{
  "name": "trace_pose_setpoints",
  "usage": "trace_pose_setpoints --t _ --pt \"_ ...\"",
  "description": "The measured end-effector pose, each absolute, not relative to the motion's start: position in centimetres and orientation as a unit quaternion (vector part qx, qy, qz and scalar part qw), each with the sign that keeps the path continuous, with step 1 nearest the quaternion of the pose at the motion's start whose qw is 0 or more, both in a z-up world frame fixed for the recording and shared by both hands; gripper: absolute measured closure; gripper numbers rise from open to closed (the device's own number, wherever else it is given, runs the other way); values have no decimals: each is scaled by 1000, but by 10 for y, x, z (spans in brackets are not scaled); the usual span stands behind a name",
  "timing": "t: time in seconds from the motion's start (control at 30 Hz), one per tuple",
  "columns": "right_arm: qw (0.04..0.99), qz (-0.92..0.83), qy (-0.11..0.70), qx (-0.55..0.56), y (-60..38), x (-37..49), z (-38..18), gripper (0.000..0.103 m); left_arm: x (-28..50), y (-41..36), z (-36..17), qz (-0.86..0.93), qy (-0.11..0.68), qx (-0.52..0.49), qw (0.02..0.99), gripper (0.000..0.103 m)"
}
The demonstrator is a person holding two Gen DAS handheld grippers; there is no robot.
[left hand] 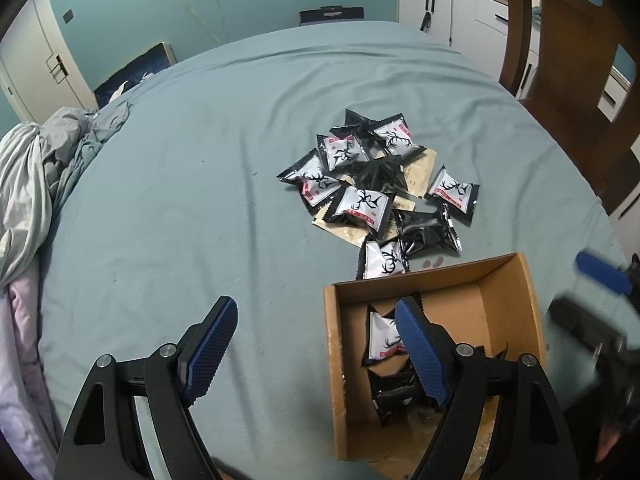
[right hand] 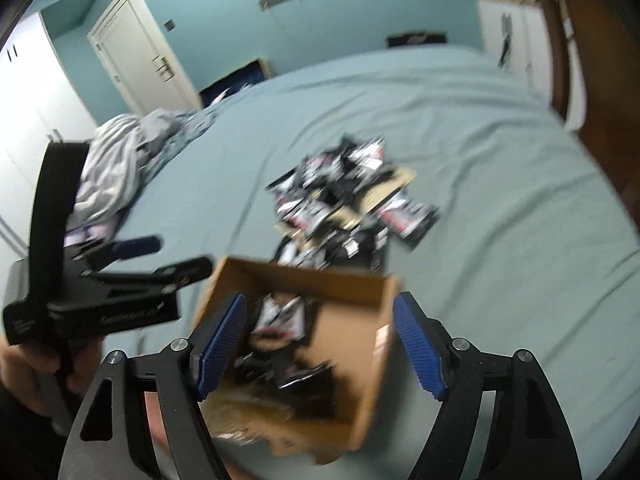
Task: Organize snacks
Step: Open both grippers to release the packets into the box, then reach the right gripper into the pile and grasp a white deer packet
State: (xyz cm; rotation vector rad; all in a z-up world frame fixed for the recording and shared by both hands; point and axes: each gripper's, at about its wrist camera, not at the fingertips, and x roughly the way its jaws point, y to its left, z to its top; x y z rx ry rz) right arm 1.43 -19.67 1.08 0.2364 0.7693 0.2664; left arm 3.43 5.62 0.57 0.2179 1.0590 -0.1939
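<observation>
A pile of black-and-white snack packets [left hand: 372, 176] lies on the blue-green bed sheet, with tan packets beneath; it also shows blurred in the right wrist view [right hand: 348, 200]. An open cardboard box [left hand: 512, 280] sits nearer, holding a white packet [left hand: 384, 336] and a black packet [left hand: 396, 396]. My left gripper [left hand: 316, 352] is open and empty, its right finger over the box's left part. My right gripper [right hand: 320, 344] is open and empty, straddling the box [right hand: 384, 320] from above. The left gripper [right hand: 160, 256] shows at the left of the right wrist view.
Crumpled grey bedding [left hand: 36, 168] lies at the bed's left edge. A wooden bed frame [left hand: 568, 60] rises at the far right. White cabinets [left hand: 448, 4] and a door [right hand: 136, 48] stand beyond the bed. The right gripper's blue finger [left hand: 604, 276] shows at the right edge.
</observation>
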Motion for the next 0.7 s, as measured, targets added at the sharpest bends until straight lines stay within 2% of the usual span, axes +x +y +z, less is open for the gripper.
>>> trace_pose_setpoints --t 0.2,0.4,0.7 --pt "925 19 379 25 -193 6 22 28 33 55 7 -90 499 110 855 21" --pt "893 68 431 111 -208 14 11 28 33 53 7 -92 499 110 854 21" --pt "880 71 456 111 -215 27 12 28 34 50 10 -99 500 103 854 21"
